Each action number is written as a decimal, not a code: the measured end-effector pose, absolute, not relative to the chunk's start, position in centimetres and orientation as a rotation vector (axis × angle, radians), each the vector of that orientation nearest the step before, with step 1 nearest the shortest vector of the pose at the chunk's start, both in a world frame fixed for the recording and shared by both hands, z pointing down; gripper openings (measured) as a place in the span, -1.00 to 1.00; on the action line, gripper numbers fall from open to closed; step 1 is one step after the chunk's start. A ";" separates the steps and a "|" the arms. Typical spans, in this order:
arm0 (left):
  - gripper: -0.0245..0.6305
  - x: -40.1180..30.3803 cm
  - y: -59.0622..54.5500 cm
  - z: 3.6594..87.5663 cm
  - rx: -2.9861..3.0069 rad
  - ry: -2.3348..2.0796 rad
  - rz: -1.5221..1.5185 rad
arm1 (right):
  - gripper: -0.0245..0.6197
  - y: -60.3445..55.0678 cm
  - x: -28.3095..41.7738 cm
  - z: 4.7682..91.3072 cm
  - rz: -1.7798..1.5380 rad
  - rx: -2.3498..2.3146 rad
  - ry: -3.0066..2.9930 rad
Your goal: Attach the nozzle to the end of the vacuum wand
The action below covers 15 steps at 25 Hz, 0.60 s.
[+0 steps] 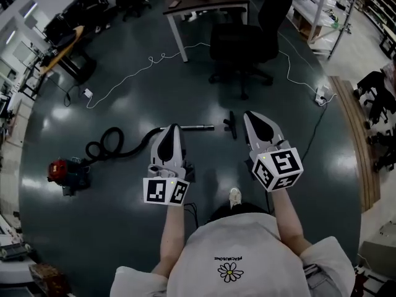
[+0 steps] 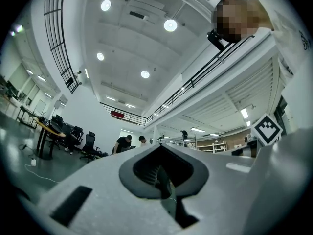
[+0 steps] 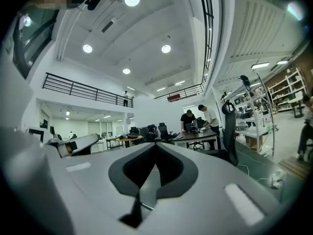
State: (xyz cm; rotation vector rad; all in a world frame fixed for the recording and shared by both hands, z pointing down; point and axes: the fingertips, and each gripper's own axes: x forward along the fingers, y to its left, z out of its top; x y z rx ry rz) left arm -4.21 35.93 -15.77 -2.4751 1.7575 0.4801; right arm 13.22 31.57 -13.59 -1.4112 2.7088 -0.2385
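On the dark floor lies a red vacuum cleaner point(image 1: 64, 172) with a black hose point(image 1: 111, 142) that leads to a silver wand point(image 1: 195, 128). A black nozzle point(image 1: 231, 125) lies on the floor just right of the wand's free end, apart from it. My left gripper point(image 1: 172, 129) is held above the wand's hose end, jaws shut and empty. My right gripper point(image 1: 254, 117) hovers right of the nozzle, also shut and empty. Both gripper views look out across the room and up at the ceiling; neither shows wand or nozzle.
A black office chair point(image 1: 241, 48) and a dark-topped desk point(image 1: 198, 5) stand beyond the nozzle. A white cable point(image 1: 133, 76) and a power strip point(image 1: 322, 94) lie on the floor. A wooden strip point(image 1: 356, 141) runs along the right. Two people stand at a far desk point(image 3: 198, 119).
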 end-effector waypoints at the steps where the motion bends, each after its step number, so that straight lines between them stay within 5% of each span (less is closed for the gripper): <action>1: -0.92 -4.5 34.7 -16.0 -2.462 1.767 0.487 | -0.90 30.1 13.1 -13.4 -0.239 -1.399 2.719; 15: -0.92 -11.9 14.3 -14.1 -2.467 1.780 0.494 | -0.90 10.5 5.5 -10.5 -0.256 -1.416 2.817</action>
